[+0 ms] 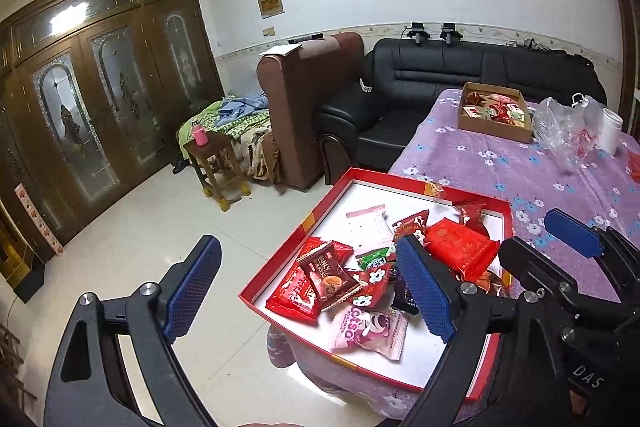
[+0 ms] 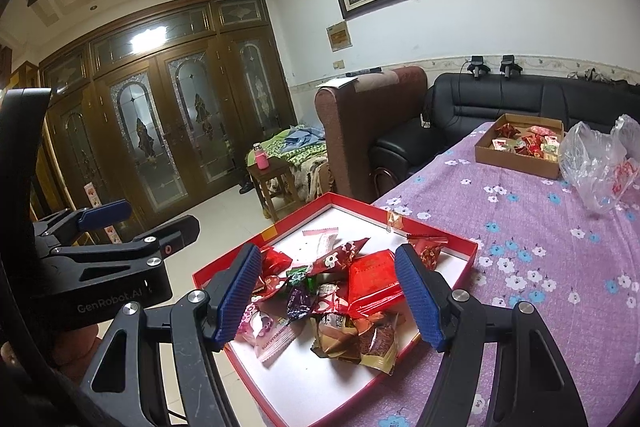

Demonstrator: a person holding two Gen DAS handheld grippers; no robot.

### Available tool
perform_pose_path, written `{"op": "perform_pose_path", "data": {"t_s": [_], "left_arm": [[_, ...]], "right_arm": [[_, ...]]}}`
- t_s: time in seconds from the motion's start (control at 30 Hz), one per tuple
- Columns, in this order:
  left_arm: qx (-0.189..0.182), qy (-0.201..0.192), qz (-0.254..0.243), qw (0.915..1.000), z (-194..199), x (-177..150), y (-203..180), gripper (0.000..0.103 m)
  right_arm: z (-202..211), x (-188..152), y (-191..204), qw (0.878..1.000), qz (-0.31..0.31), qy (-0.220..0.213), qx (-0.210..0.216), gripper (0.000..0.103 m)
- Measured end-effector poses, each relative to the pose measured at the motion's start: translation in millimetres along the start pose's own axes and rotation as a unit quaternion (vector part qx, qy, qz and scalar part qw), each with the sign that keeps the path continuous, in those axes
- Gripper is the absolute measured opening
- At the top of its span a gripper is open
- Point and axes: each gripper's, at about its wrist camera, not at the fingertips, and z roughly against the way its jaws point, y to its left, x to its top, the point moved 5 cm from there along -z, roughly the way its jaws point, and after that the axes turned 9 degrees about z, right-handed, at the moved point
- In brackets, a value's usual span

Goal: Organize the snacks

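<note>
A red box lid (image 1: 280, 251) (image 2: 460, 277) with a white inside sits on the near corner of the table and holds a pile of wrapped snacks (image 1: 352, 279) (image 2: 332, 295). A brown cardboard box (image 1: 494, 129) (image 2: 520, 155) with more snacks stands at the far end. My left gripper (image 1: 312, 295) is open and empty, above the lid's left side. My right gripper (image 2: 332, 299) is open and empty, hovering over the pile; it also shows at the right of the left wrist view (image 1: 560, 251).
The table has a purple flowered cloth (image 2: 540, 267). A crumpled clear plastic bag (image 1: 568, 127) (image 2: 600, 163) and a white cup (image 1: 610, 131) lie near the cardboard box. A black sofa (image 1: 440, 75), a brown armchair (image 1: 304, 99) and a small wooden stool (image 1: 216, 163) stand beyond.
</note>
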Motion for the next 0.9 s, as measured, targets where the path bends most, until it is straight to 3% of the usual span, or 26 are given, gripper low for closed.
{"op": "perform_pose_path", "data": {"t_s": [0.9], "left_arm": [[-0.023,0.014,0.025,0.9993,-6,-1,16,0.090]], "right_arm": [[-17,1,16,1.000,0.022,0.019,0.000,0.071]]}}
